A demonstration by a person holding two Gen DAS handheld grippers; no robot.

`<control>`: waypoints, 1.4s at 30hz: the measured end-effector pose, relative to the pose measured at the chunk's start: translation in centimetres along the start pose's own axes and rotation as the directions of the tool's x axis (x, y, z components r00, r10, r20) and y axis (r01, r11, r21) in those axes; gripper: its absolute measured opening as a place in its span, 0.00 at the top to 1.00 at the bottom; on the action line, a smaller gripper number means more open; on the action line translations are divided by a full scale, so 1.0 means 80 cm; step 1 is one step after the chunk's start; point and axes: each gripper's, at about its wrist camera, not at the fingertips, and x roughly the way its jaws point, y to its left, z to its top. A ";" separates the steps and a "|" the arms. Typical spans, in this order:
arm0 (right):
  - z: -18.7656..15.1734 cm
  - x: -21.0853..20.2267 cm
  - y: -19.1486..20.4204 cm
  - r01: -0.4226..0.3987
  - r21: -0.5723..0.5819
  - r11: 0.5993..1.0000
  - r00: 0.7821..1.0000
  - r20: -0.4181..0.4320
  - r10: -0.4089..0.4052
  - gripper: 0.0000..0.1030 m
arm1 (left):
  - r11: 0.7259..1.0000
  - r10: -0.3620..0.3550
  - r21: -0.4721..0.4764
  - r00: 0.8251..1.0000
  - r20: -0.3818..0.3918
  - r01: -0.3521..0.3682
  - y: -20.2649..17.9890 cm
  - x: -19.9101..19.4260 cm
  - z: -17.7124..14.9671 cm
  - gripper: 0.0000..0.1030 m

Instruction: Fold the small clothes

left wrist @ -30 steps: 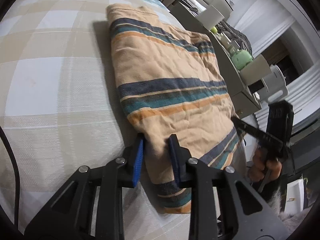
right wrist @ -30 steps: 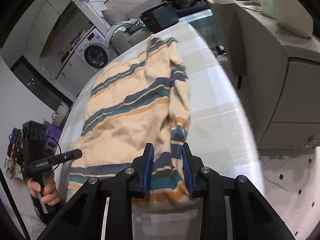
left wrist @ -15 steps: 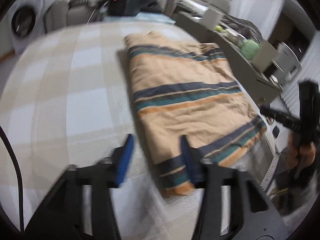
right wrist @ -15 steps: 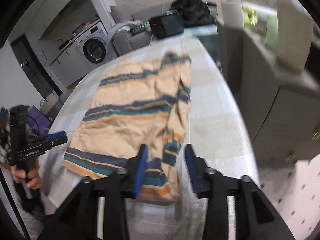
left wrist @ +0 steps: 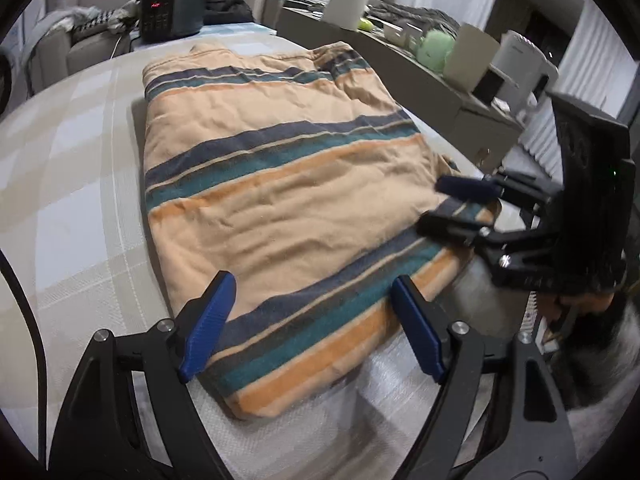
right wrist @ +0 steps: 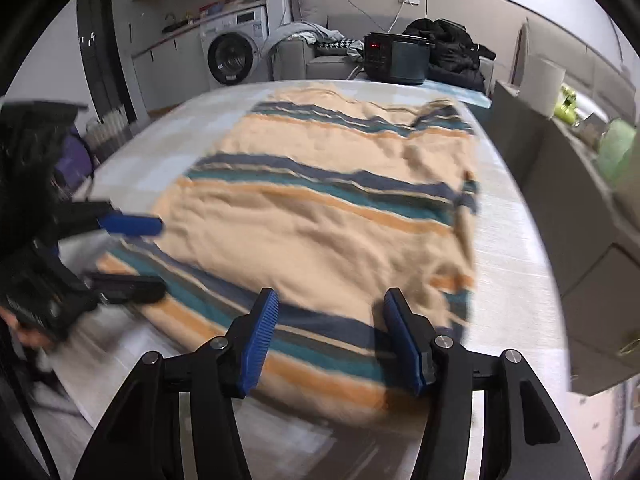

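A beige garment with navy, teal and orange stripes (left wrist: pixel 280 184) lies folded flat on the checked tablecloth (left wrist: pixel 72 184); it also shows in the right wrist view (right wrist: pixel 328 224). My left gripper (left wrist: pixel 316 328) is open and empty, just above the garment's near hem. My right gripper (right wrist: pixel 332 340) is open and empty over the same hem's right end. In the left wrist view the right gripper (left wrist: pixel 460 208) hovers at the hem's right corner. In the right wrist view the left gripper (right wrist: pixel 132 252) is at the left corner.
A black cooker (right wrist: pixel 396 60) and dark clothes (right wrist: pixel 448 52) sit at the table's far end. A grey cabinet (right wrist: pixel 580 216) with boxes and a green object (left wrist: pixel 434 48) runs close along the right side. A washing machine (right wrist: pixel 232 56) stands at the back left.
Both grippers have let go of the garment's hem, opened wide and pulled back. The garment now lies flat, and both views have swung to face it squarely.
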 end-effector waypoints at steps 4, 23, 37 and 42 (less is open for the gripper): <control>-0.009 -0.009 -0.014 0.050 -0.019 0.999 0.999 -0.016 -0.051 0.48 | 1.000 0.009 0.028 1.000 0.000 -0.009 -0.004 0.003 -0.002 0.24; 0.061 0.057 -0.077 0.025 0.142 0.990 0.999 -0.046 -0.019 0.49 | 0.995 -0.004 -0.100 1.000 -0.003 0.004 0.067 0.035 0.077 0.25; 0.132 0.112 -0.060 -0.024 0.089 0.996 0.995 -0.099 0.033 0.53 | 0.990 0.052 -0.134 0.999 -0.003 -0.051 0.098 0.072 0.136 0.25; 0.125 0.099 -0.091 0.040 0.108 0.993 0.995 -0.098 -0.030 0.54 | 0.990 0.039 -0.134 0.999 -0.002 -0.038 0.105 0.071 0.133 0.25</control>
